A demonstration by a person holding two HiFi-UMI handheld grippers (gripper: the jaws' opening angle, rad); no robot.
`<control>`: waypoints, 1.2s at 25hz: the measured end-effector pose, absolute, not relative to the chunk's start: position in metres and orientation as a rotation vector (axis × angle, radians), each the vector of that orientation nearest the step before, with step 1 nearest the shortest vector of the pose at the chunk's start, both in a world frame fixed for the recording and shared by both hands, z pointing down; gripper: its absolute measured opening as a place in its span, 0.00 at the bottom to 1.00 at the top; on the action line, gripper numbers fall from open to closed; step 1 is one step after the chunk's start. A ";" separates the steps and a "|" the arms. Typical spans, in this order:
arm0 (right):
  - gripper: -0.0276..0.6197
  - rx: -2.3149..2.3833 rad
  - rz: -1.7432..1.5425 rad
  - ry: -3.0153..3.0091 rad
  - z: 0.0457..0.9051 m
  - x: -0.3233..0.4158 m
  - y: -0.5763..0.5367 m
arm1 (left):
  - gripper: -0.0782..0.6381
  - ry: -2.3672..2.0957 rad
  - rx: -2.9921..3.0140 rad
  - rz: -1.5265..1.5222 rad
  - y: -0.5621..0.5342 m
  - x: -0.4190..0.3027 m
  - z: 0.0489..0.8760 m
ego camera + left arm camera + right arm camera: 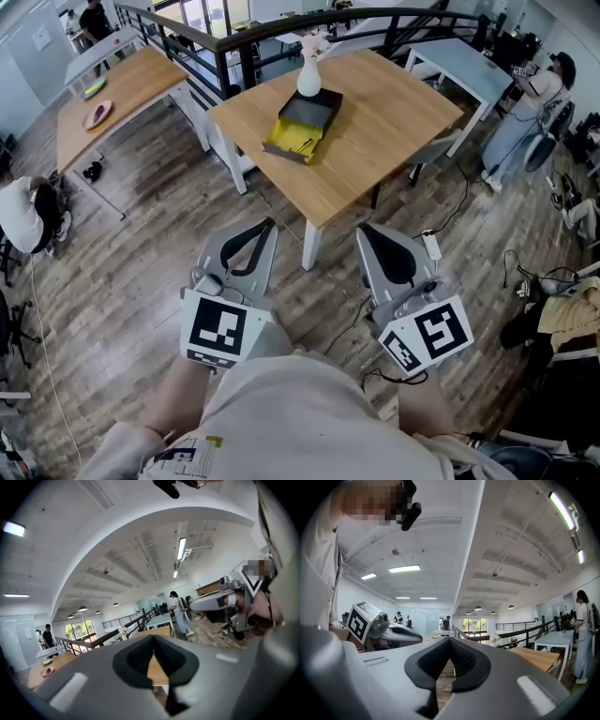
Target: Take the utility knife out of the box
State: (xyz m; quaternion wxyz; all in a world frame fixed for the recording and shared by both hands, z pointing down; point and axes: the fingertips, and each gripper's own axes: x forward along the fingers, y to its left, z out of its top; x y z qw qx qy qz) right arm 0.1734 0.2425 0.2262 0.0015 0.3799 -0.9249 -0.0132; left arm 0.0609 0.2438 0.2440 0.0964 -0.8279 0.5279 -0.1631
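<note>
A black box [302, 123] with a yellow front part lies on the square wooden table [375, 141], next to a white vase [308, 77]. I cannot make out the utility knife inside it. Both grippers are held low over the wooden floor, well short of the table and pointing towards it. My left gripper [271, 223] is shut and holds nothing; its jaws meet at the tip [153, 637]. My right gripper [362, 227] is likewise shut and holds nothing [449, 640]. Each gripper also shows from the side in the other one's view.
A long wooden table [112, 103] stands at the left and a grey table [450, 61] at the back right, with a black railing [281, 28] behind. People stand at the right [525, 108] and sit at the left [23, 216]. Cables [525, 272] lie on the floor.
</note>
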 end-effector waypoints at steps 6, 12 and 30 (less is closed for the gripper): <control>0.04 1.121 -0.045 -2.918 0.230 0.167 0.238 | 0.11 1.584 -2.460 -0.475 0.235 0.056 0.248; 0.04 1.148 -0.060 -2.870 0.241 0.162 0.214 | 0.11 1.595 -2.478 -0.461 0.212 0.044 0.262; 0.04 1.198 -0.078 -2.754 0.249 0.131 0.065 | 0.11 1.508 -2.563 -0.485 0.063 0.013 0.277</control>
